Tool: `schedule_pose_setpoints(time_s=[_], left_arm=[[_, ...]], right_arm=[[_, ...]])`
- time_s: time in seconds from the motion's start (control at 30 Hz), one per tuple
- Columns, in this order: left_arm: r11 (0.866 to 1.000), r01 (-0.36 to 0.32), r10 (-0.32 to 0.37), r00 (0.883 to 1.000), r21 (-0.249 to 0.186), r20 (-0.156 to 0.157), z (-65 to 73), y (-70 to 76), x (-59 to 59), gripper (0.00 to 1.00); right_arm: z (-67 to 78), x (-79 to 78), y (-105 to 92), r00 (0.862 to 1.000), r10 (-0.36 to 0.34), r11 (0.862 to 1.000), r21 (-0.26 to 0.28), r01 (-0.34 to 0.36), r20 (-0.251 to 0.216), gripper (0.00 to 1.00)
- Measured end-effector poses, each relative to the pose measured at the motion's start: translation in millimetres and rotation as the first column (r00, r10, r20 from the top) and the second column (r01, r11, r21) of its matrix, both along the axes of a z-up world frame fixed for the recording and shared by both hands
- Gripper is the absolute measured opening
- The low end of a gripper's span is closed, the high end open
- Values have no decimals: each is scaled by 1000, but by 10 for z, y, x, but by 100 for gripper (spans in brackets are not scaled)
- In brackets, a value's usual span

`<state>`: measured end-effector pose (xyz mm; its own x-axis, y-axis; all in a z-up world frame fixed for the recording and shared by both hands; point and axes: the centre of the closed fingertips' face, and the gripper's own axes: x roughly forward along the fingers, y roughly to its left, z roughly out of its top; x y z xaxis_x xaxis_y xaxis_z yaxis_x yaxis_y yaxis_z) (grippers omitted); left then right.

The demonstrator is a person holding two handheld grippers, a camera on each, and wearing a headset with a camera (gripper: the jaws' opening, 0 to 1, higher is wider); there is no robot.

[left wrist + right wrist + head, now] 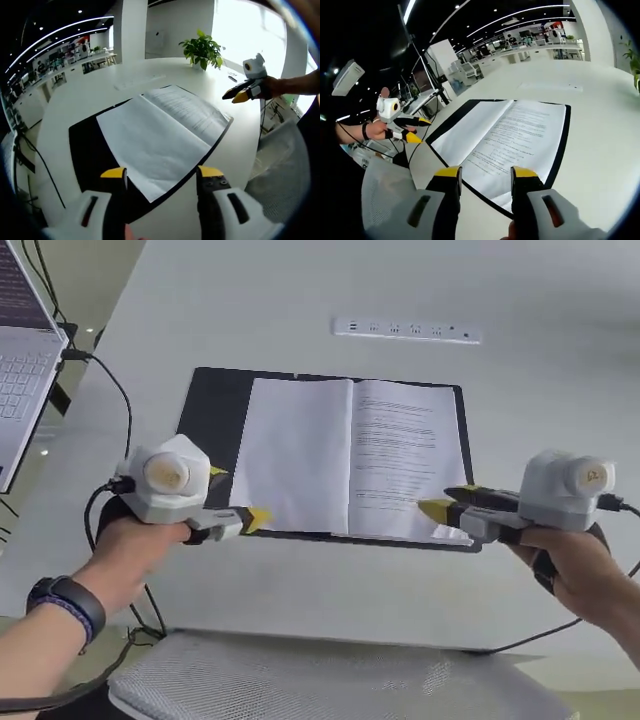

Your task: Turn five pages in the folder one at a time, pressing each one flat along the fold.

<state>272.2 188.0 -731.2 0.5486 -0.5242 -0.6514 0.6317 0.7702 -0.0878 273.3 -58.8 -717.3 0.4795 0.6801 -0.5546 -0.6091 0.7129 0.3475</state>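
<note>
The folder [212, 415] lies open near the front edge of the desk [300, 590]; with the left hand-held gripper [238, 496] and right hand-held gripper [450, 502] both released and empty, we should nip only the top printed page [405, 455] by its corner.

a black folder [205, 415] is being shown lying open and flat on the white surface [300, 300]. a blank white page [295, 455] is being displayed on its left half, with a wide strip of black cover being left bare beside it. a page of printed text [405, 440] is being displayed on the right half, reaching almost to the cover's edge. both pages are being joined at the fold [351, 450] running down the middle.
</note>
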Motion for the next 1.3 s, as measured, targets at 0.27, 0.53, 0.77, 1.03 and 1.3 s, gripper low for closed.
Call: schedule_pose_setpoints(time_s=[0.27, 0.53, 0.77, 1.03, 1.3], left_arm=[[1000, -17, 18, 999, -21, 36, 208, 50, -5, 60], [999, -34, 35, 998, -24, 60, 331, 77, -130, 65], [997, -69, 71, 996, -38, 45, 326, 139, -278, 69], [992, -110, 112, 993, -60, 38, 348, 147, -328, 70], [992, -107, 110, 993, -63, 41, 379, 99, -300, 70]], right_arm=[[152, -62, -225, 999, -25, 999, -31, 26, 46, 50], [134, -259, -311, 998, -27, 998, -58, 30, 55, 57], [79, -424, -337, 999, -29, 996, -78, 32, 44, 62], [61, -446, -333, 999, -34, 997, -72, 36, 42, 64], [74, -445, -377, 998, -28, 996, -86, 33, 50, 65]])
